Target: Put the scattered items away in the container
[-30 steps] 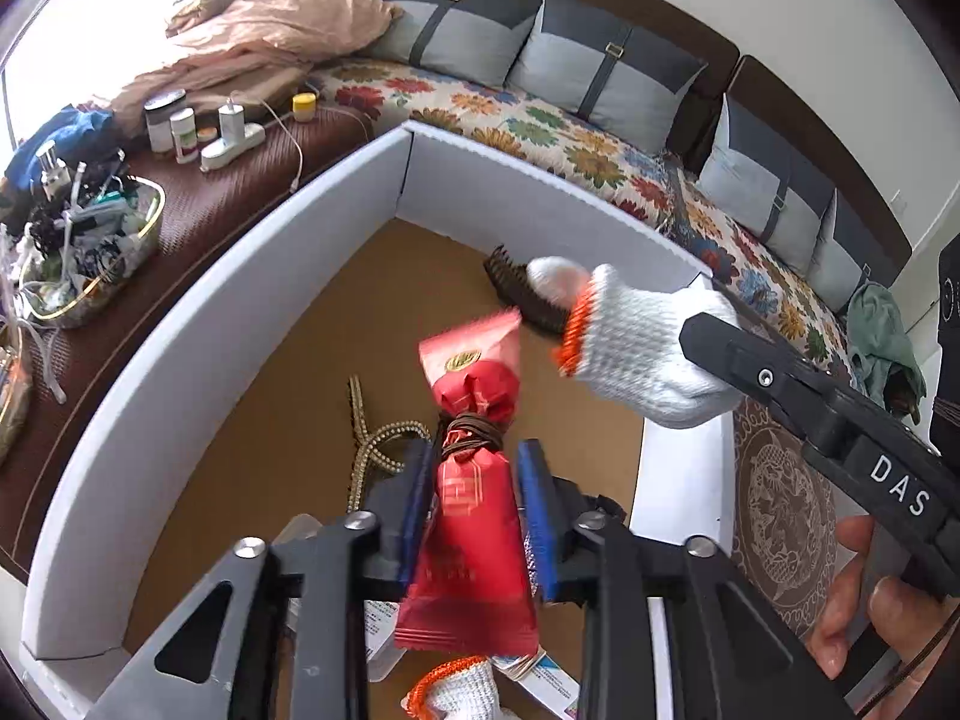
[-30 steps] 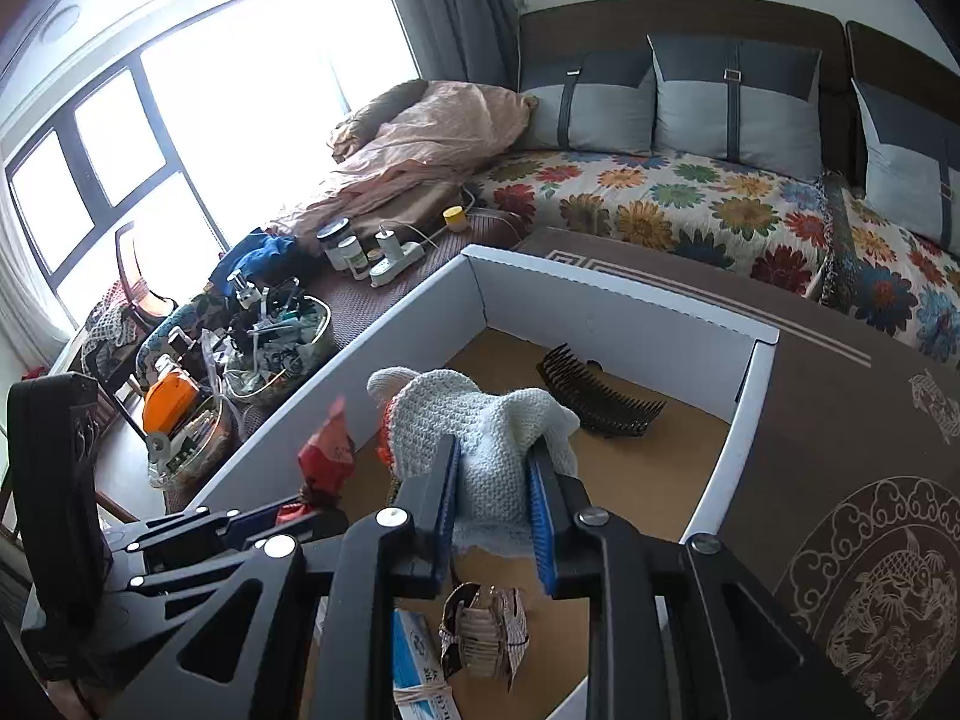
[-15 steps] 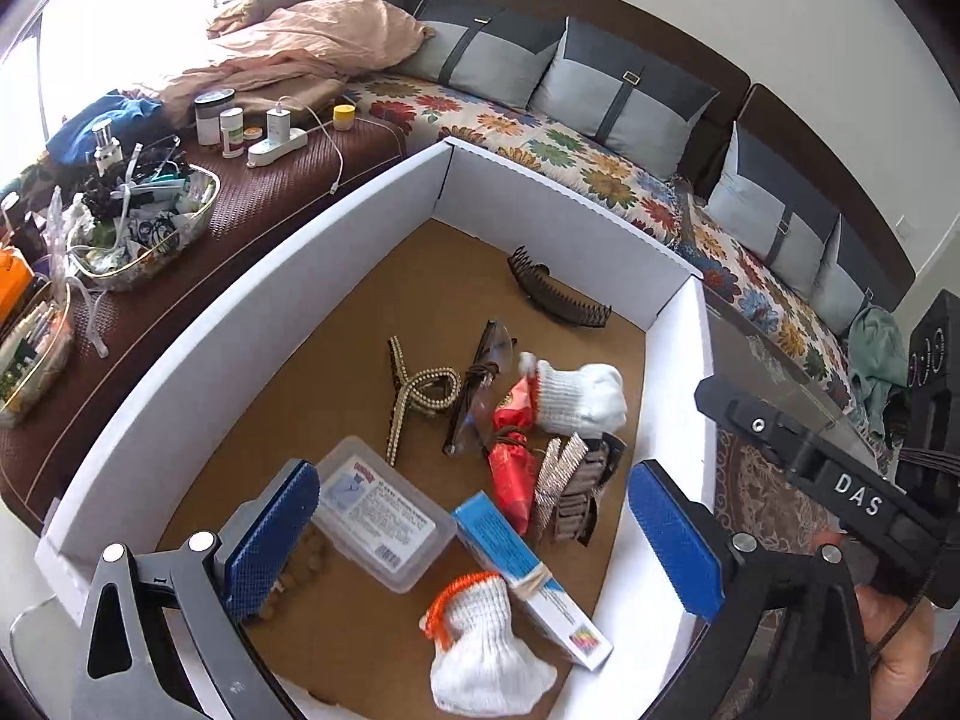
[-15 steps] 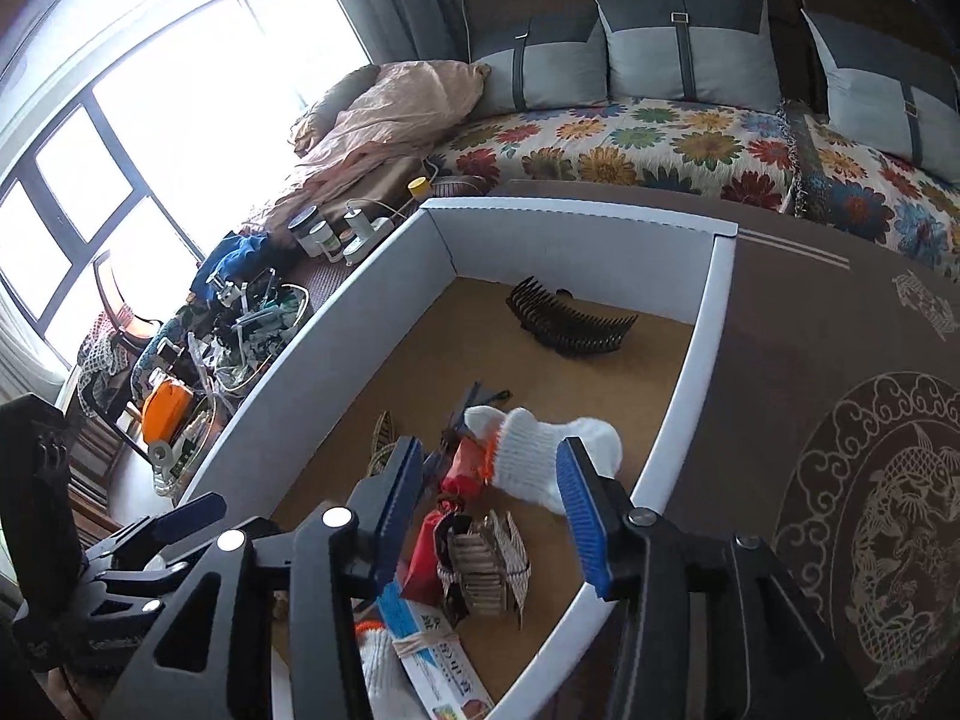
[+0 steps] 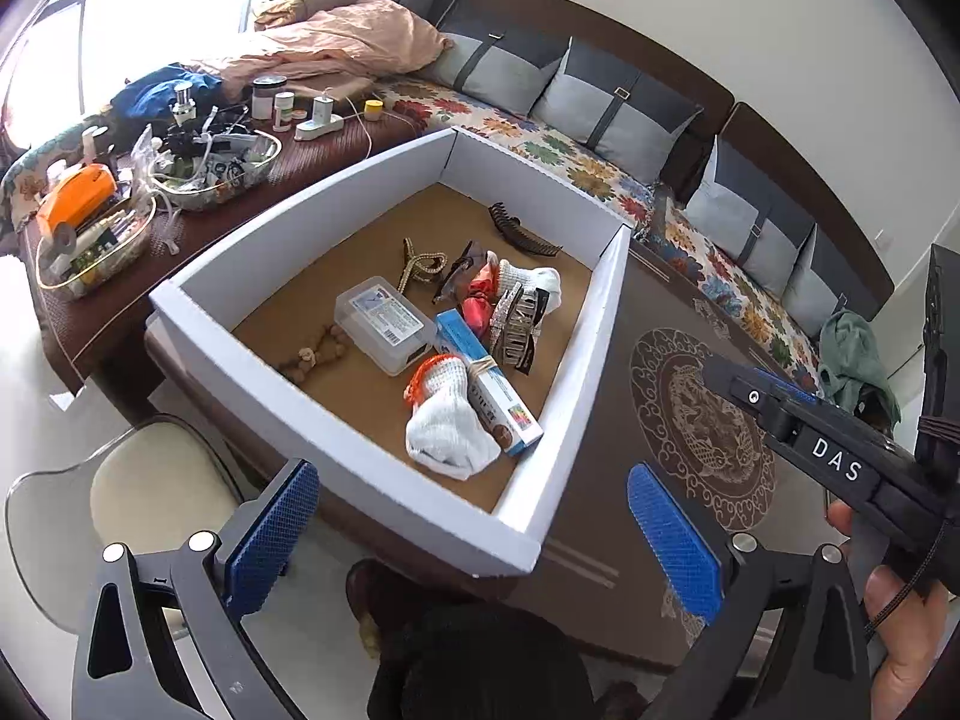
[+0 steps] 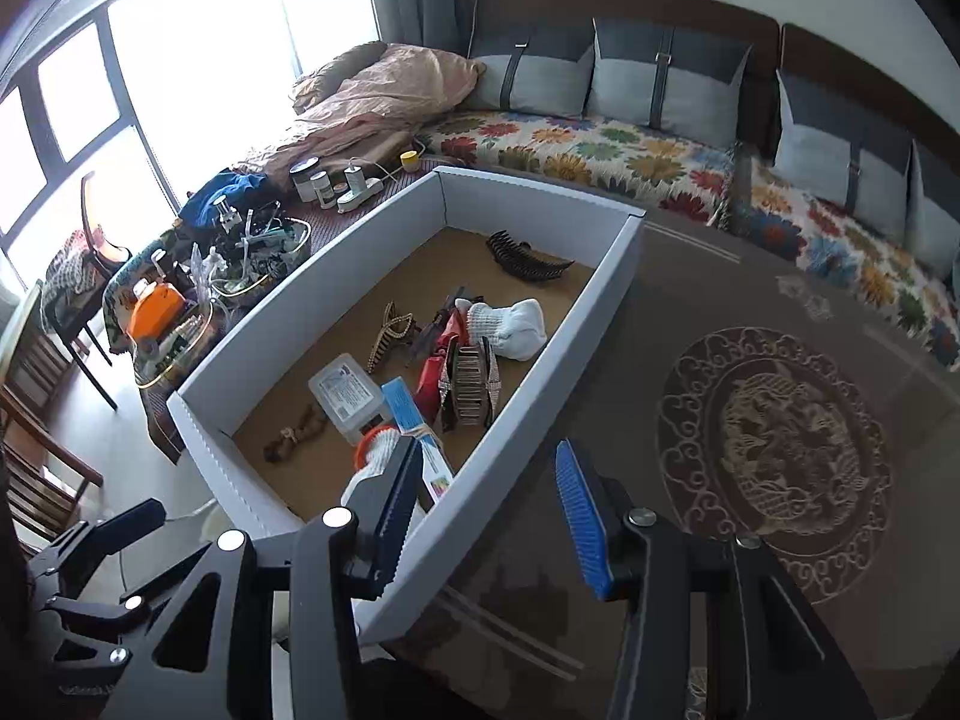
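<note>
Left gripper [image 5: 474, 531] is no longer clamping the red foil packet [image 5: 478, 306]; its blue-padded jaws are now standing wide apart and empty. The packet is lying in the white-walled cardboard box [image 5: 384, 480], beside the rhinestone hair claw [image 5: 517, 324]. Right gripper [image 6: 489, 519] is likewise spread and empty; the white knitted glove with orange cuff [image 6: 510, 324] it was gripping is resting in the box, just far of the packet. Both grippers are sitting higher and nearer the person than a second ago, so the whole box is showing.
</note>
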